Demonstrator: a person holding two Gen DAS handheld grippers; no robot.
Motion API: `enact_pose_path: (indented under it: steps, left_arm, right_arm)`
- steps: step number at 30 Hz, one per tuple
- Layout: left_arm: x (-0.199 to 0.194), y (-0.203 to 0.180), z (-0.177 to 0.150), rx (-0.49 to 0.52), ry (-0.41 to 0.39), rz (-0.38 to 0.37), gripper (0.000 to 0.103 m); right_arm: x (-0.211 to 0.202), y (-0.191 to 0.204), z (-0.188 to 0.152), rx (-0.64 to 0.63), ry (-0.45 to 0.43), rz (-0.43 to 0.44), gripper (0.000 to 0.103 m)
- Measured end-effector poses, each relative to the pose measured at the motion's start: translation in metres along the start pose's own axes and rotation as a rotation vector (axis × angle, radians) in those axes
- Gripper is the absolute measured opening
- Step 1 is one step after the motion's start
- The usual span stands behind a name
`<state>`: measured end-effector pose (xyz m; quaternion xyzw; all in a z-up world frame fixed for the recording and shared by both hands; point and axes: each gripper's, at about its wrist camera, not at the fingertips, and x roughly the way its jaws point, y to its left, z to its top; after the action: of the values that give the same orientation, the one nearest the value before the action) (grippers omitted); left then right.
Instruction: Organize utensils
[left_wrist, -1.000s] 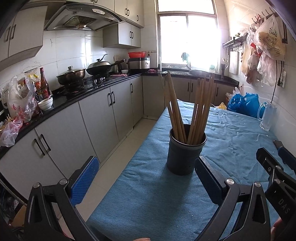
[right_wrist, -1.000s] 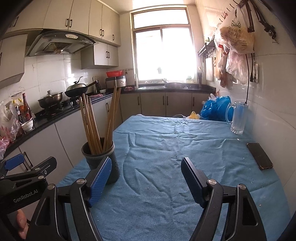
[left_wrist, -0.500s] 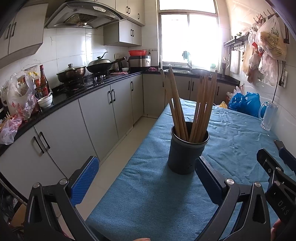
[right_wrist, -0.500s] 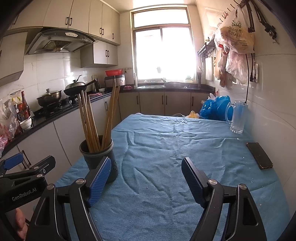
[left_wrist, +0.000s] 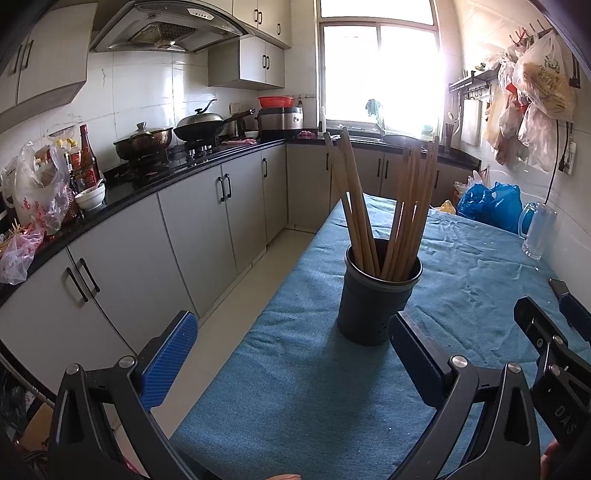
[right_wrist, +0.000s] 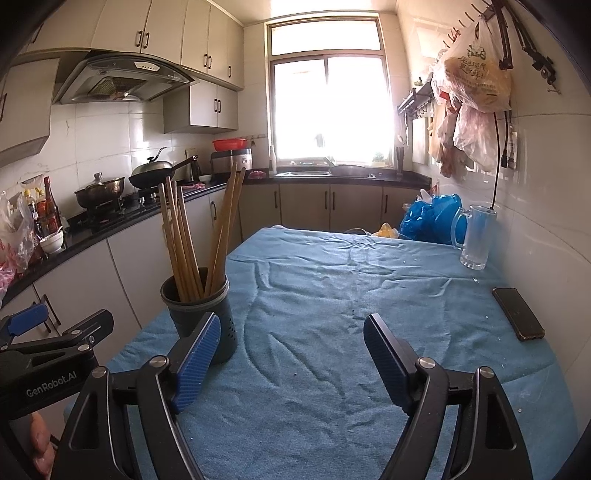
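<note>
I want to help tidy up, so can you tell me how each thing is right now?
Left gripper: fingers wide open, empty.
Right gripper: fingers wide open, empty.
Chopsticks: standing in the holder, leaning apart in two bunches.
Holder: upright on the cloth.
Glass mug: upright, looks empty.
Phone: lying flat, screen dark.
Blue cloth: spread out, wrinkled.

— What's blocking me on the near left?
— The holder (right_wrist: 199, 314) with its tall chopsticks (right_wrist: 188, 236).
— And on the right?
— Open cloth (right_wrist: 351, 295) ahead; phone (right_wrist: 518, 313) and mug (right_wrist: 476, 236) line the wall.
</note>
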<state>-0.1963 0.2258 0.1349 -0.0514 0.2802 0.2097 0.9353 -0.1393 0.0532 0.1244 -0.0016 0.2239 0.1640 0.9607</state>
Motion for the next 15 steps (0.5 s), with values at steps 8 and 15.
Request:
enact_pose_path:
  steps: [8,15]
  left_arm:
    - [0.0007,0.0007,0.0002,0.001,0.002,-0.001,0.103]
    - [0.0023,0.0003,-0.0053,-0.007,0.012,0.005,0.103]
  right_arm:
    - [0.0007,0.0015,0.0002,-0.002,0.002,0.001,0.084]
    - [0.0015,0.0020,0.0005,-0.004,0.003,0.002,0.085]
